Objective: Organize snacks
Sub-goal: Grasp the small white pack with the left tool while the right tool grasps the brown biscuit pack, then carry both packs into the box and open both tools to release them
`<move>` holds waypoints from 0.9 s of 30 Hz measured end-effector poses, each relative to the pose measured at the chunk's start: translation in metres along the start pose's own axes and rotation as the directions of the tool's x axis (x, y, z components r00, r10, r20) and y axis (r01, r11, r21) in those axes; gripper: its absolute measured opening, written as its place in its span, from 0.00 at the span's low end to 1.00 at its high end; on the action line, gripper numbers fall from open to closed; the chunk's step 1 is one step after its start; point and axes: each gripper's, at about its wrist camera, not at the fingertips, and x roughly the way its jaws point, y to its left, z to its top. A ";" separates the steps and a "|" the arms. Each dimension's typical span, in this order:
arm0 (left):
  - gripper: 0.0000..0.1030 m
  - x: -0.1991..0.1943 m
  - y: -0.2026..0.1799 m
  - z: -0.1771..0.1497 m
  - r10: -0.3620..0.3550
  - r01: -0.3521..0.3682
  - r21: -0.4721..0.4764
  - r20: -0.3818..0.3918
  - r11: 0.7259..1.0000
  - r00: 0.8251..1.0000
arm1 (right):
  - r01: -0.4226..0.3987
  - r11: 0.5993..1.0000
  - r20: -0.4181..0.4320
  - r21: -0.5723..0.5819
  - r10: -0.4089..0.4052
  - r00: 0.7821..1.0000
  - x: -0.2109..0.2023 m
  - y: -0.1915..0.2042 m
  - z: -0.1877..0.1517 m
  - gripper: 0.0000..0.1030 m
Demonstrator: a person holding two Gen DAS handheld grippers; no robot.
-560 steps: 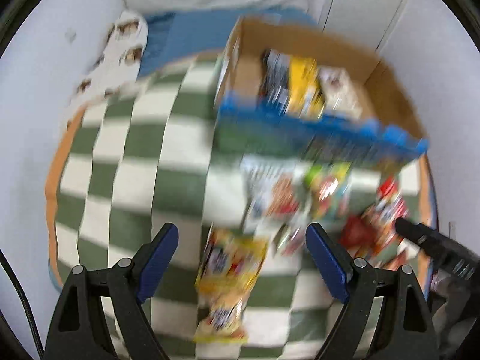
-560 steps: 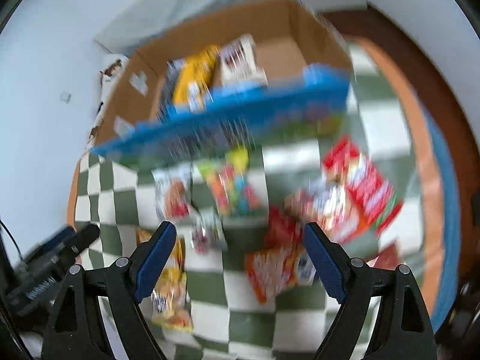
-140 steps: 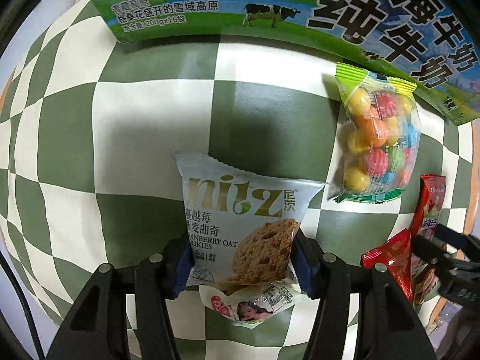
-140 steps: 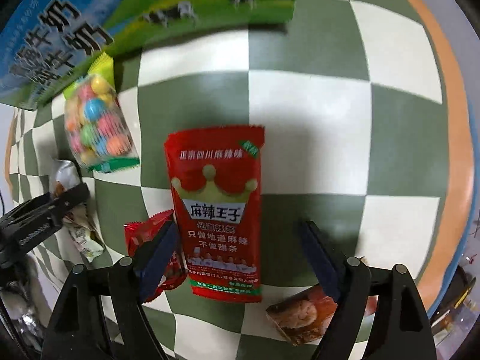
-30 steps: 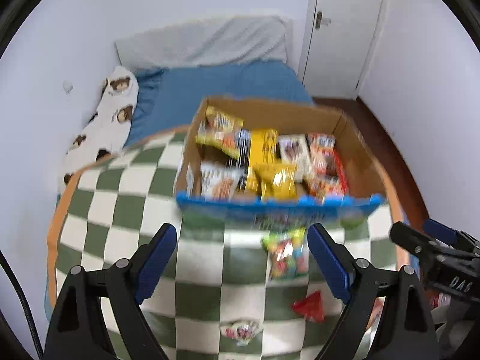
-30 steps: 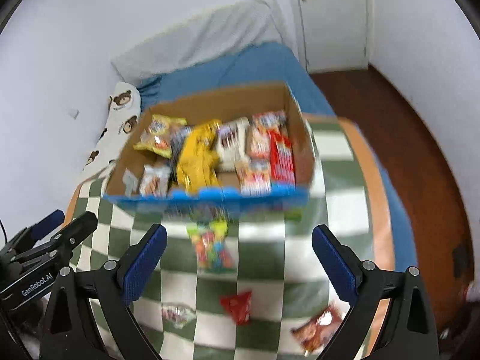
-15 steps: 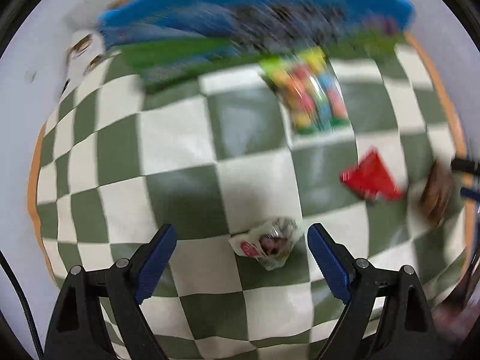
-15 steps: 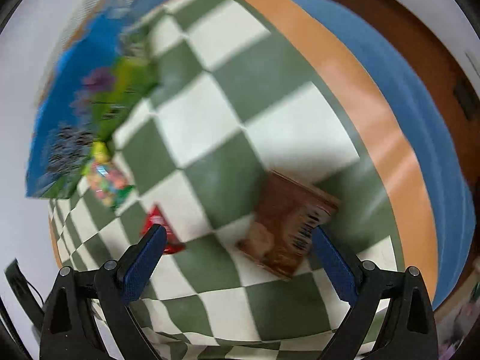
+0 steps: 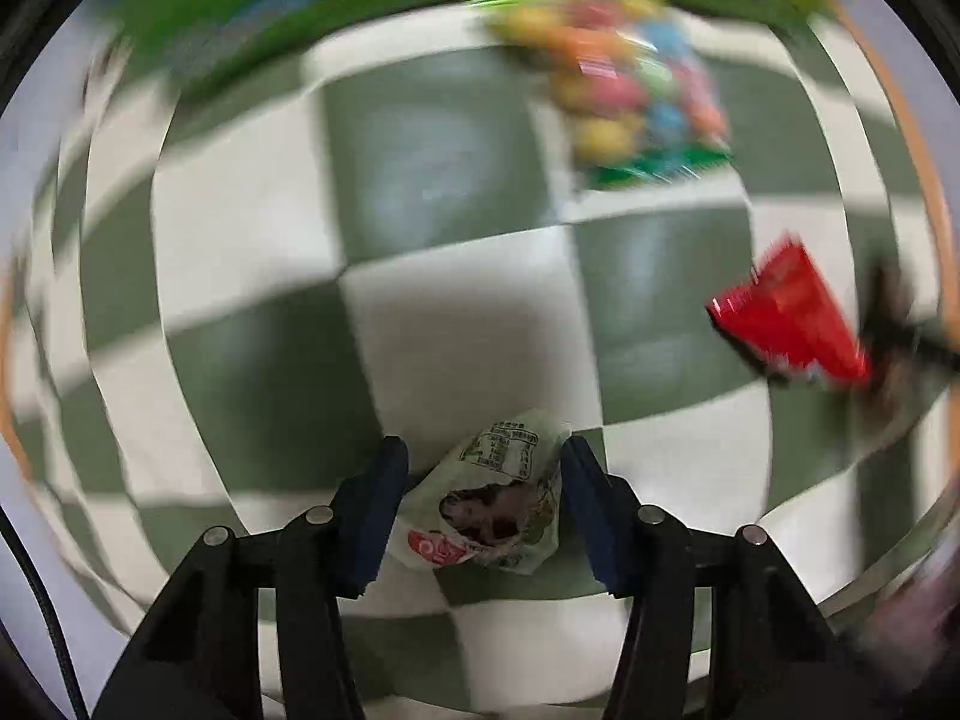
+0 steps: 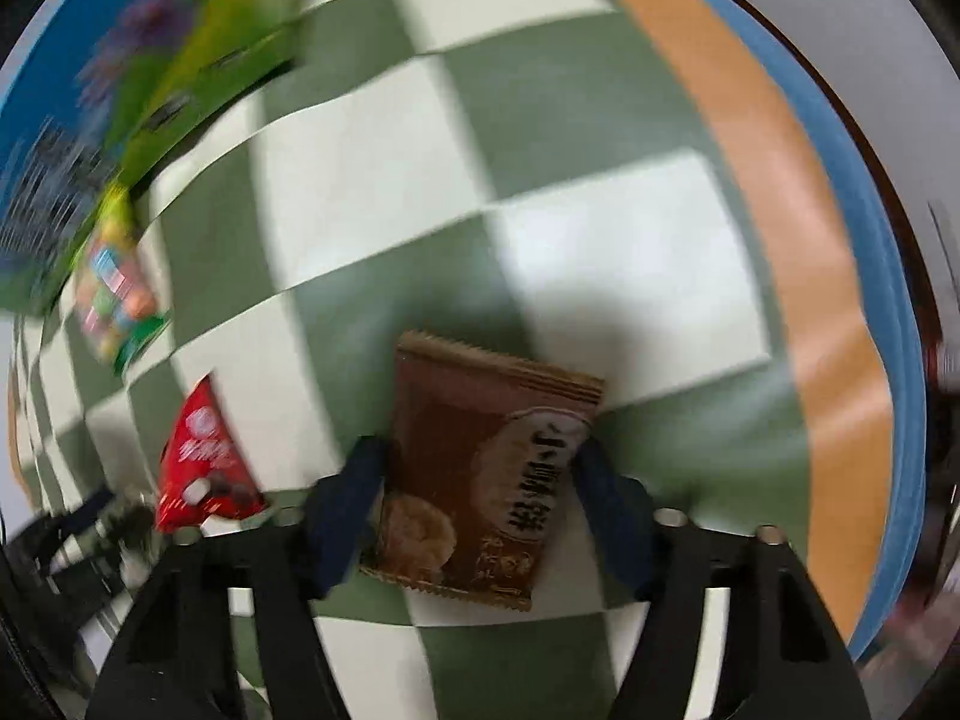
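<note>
- Two grippers, both pointing down at the checked cloth (image 9: 456,330), each straddling its own snack.
- Left gripper (image 9: 480,510): jaws have just been closing; small white packet (image 9: 492,510) sits between them, crumpled, its long axis running away from the camera. Narrow gaps show at both pads, so not clamped yet as far as I can tell.
- Right gripper (image 10: 480,516): jaws have just been closing too; brown packet (image 10: 480,474) lies flat between them, long axis roughly along the fingers, slightly tilted. Pads sit at its side edges; blur hides whether they press, so contact is not confirmed.
- Key relation: each packet is centred between its own jaws, so the coming move is likely just squeeze and lift, no reach needed.
- Red packet (image 10: 204,462) lies just left of the right gripper, well right of the left one; right hand is nearer to it.
- Candy bag (image 9: 630,96) lies further off, just beside the box (image 10: 54,138), far from both grippers.
- Risk, my guess: the white packet is crumpled and may slip out when squeezed.
</note>
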 end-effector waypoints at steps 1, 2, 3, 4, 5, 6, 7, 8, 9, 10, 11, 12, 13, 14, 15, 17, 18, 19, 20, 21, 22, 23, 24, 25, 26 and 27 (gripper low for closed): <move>0.49 0.002 0.012 -0.001 -0.054 0.052 -0.078 -0.014 0.996 0.998 | -0.004 0.999 0.002 -0.044 0.004 1.000 0.000 0.010 -0.002 0.63; 0.49 0.005 0.026 -0.003 -0.114 0.108 -0.162 -0.027 0.981 0.993 | -0.008 0.996 0.003 -0.094 0.008 1.000 0.000 0.021 -0.004 0.63; 0.49 0.009 0.037 -0.005 -0.164 0.153 -0.225 -0.033 0.962 0.986 | -0.007 0.989 0.002 -0.145 0.007 1.000 0.001 0.032 -0.007 0.63; 0.49 0.012 0.046 -0.007 -0.209 0.192 -0.271 -0.034 0.943 0.977 | -0.001 0.981 -0.006 -0.196 0.000 1.000 0.004 0.044 -0.011 0.63; 0.49 0.014 0.049 -0.008 -0.227 0.209 -0.286 -0.031 0.935 0.973 | 0.002 0.974 -0.019 -0.226 -0.006 1.000 0.007 0.051 -0.013 0.63; 0.50 0.015 0.050 -0.010 -0.238 0.219 -0.287 -0.031 0.933 0.971 | -0.001 0.970 -0.033 -0.244 -0.007 0.999 0.010 0.057 -0.016 0.63; 0.52 0.016 0.048 -0.010 -0.235 0.216 -0.268 -0.042 0.939 0.971 | -0.008 0.968 -0.046 -0.251 -0.004 0.999 0.013 0.062 -0.018 0.63; 0.54 0.016 0.044 -0.010 -0.230 0.211 -0.242 -0.051 0.947 0.972 | -0.006 0.967 -0.054 -0.253 -0.008 0.998 0.015 0.065 -0.019 0.66; 0.60 0.017 0.042 -0.010 -0.228 0.210 -0.224 -0.056 0.952 0.972 | -0.005 0.967 -0.061 -0.253 -0.011 0.998 0.017 0.068 -0.020 0.69; 0.63 0.018 0.036 -0.010 -0.217 0.200 -0.195 -0.066 0.960 0.974 | -0.013 0.969 -0.069 -0.248 -0.004 0.998 0.019 0.068 -0.021 0.71; 0.63 0.017 0.030 -0.008 -0.197 0.181 -0.170 -0.078 0.969 0.977 | -0.021 0.970 -0.075 -0.242 0.003 0.997 0.020 0.071 -0.021 0.72; 0.63 0.017 0.024 -0.007 -0.169 0.156 -0.142 -0.085 0.977 0.982 | -0.025 0.972 -0.081 -0.235 0.006 0.997 0.021 0.070 -0.021 0.72; 0.63 0.018 0.017 -0.008 -0.133 0.123 -0.110 -0.090 0.986 0.987 | -0.030 0.972 -0.087 -0.231 0.011 0.996 0.022 0.070 -0.021 0.72; 0.63 0.019 0.012 -0.008 -0.108 0.100 -0.089 -0.090 0.991 0.990 | -0.034 0.973 -0.091 -0.229 0.013 0.996 0.024 0.068 -0.020 0.72; 0.60 0.018 0.006 -0.008 -0.080 0.074 -0.073 -0.082 0.995 0.993 | -0.039 0.974 -0.097 -0.225 0.017 0.995 0.025 0.066 -0.020 0.72; 0.49 0.015 -0.003 -0.013 -0.002 0.000 -0.038 -0.059 0.999 0.998 | -0.051 0.974 -0.107 -0.221 0.027 0.994 0.028 0.053 -0.017 0.72; 0.49 0.013 -0.009 -0.014 0.014 -0.015 -0.034 -0.052 0.999 0.999 | -0.058 0.974 -0.111 -0.219 0.034 0.993 0.030 0.044 -0.016 0.70; 0.48 0.011 -0.013 -0.017 0.035 -0.036 -0.032 -0.039 0.999 0.999 | -0.059 0.976 -0.106 -0.208 0.037 0.994 0.031 0.039 -0.016 0.66; 0.48 0.007 -0.018 -0.020 0.053 -0.053 -0.023 -0.024 0.998 0.998 | -0.051 0.978 -0.102 -0.204 0.030 0.994 0.031 0.028 -0.010 0.58; 0.48 0.005 -0.021 -0.022 0.060 -0.061 -0.020 -0.016 0.998 0.998 | -0.046 0.978 -0.098 -0.204 0.027 0.995 0.031 0.024 -0.010 0.55; 0.48 0.002 -0.026 -0.026 0.062 -0.062 -0.023 -0.012 0.998 0.998 | -0.059 0.979 -0.094 -0.197 0.041 0.995 0.030 0.020 -0.010 0.55; 0.48 0.000 -0.028 -0.028 0.055 -0.055 -0.029 -0.011 0.998 0.998 | -0.065 0.979 -0.091 -0.194 0.048 0.995 0.029 0.017 -0.010 0.55; 0.48 -0.002 -0.029 -0.030 0.047 -0.047 -0.039 -0.009 0.998 0.999 | -0.064 0.978 -0.085 -0.199 0.048 0.995 0.027 0.016 -0.011 0.55; 0.48 -0.005 -0.030 -0.030 0.037 -0.038 -0.049 -0.007 0.998 0.999 | -0.058 0.977 -0.078 -0.207 0.043 0.996 0.025 0.016 -0.012 0.55; 0.48 -0.007 -0.029 -0.032 0.026 -0.027 -0.058 -0.005 0.998 1.000 | -0.057 0.976 -0.072 -0.209 0.042 0.997 0.023 0.015 -0.013 0.55; 0.48 -0.010 -0.026 -0.033 0.010 -0.010 -0.069 -0.003 0.998 1.000 | -0.059 0.976 -0.067 -0.210 0.046 0.997 0.021 0.015 -0.015 0.55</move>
